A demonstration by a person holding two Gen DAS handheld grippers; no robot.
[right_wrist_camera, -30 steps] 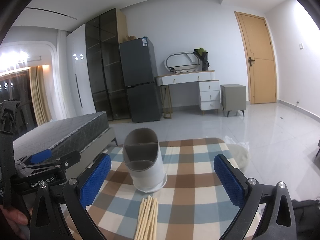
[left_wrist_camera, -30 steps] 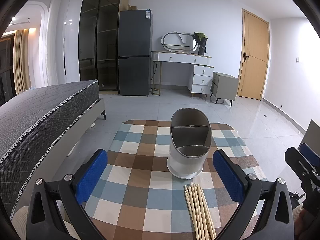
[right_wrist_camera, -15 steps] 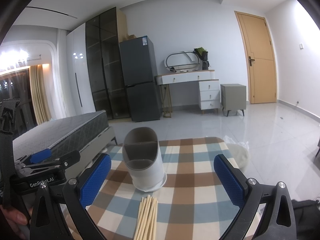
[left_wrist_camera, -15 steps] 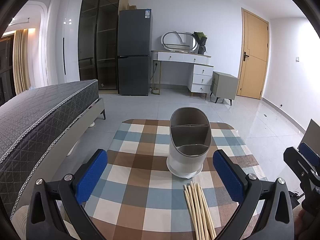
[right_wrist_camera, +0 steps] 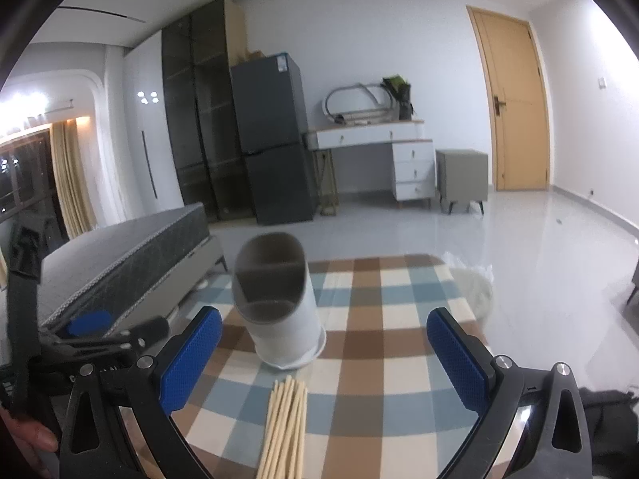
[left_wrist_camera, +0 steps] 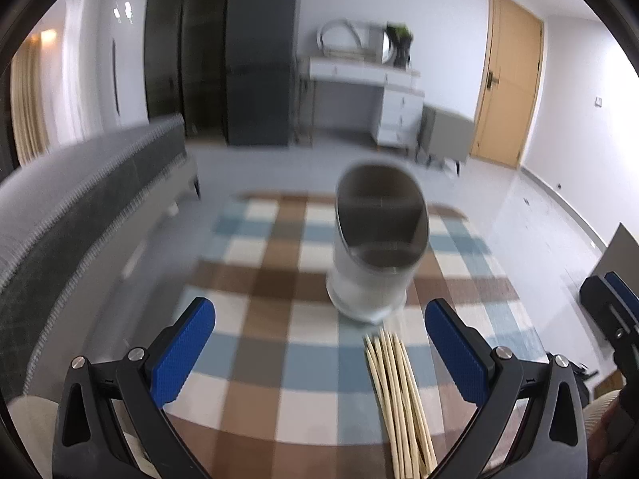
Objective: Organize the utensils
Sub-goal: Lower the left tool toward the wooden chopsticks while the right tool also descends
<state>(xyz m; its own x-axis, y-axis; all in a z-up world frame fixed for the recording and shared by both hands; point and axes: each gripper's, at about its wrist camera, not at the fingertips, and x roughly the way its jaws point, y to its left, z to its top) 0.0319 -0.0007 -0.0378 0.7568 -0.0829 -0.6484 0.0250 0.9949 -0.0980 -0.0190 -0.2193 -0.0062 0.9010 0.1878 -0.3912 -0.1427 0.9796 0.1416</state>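
A grey and white utensil holder (left_wrist_camera: 377, 247) (right_wrist_camera: 275, 303) with divided compartments stands upright on a checked tablecloth (left_wrist_camera: 279, 343) (right_wrist_camera: 383, 363). A bundle of several wooden chopsticks (left_wrist_camera: 399, 399) (right_wrist_camera: 284, 427) lies flat on the cloth just in front of the holder. My left gripper (left_wrist_camera: 319, 349) hovers open above the cloth, with the chopsticks near its right finger. My right gripper (right_wrist_camera: 324, 353) is open too, the chopsticks lying between its blue pads below. Neither holds anything.
A grey bed (left_wrist_camera: 80, 207) (right_wrist_camera: 127, 255) runs along the left of the table. Behind are a dark fridge (right_wrist_camera: 275, 139), a white dresser (right_wrist_camera: 379, 159) and a wooden door (right_wrist_camera: 515, 107). The left gripper's body (right_wrist_camera: 60, 343) shows at the left of the right wrist view.
The left wrist view has gone blurred and shifted slightly, with the gripper moving a little. The right gripper view is nearly unchanged. Both grippers stay open.
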